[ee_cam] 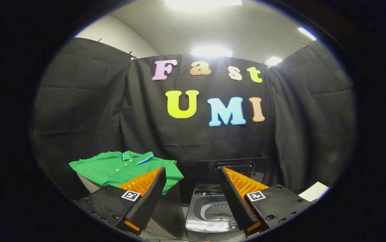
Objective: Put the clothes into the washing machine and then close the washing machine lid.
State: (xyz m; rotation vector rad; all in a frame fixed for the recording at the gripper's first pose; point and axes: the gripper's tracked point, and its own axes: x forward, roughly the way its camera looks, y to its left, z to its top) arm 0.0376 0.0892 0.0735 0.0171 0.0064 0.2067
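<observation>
My tool (193,173) spread, empty; green shirt (125,166) hangs off its stand; may snag washer (209,211) rim when dropped.

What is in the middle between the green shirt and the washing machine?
In the gripper view, nothing else lies between the green polo shirt and the open washing machine, just dark cloth wall behind the gap. The tongs are open, holding nothing.
</observation>
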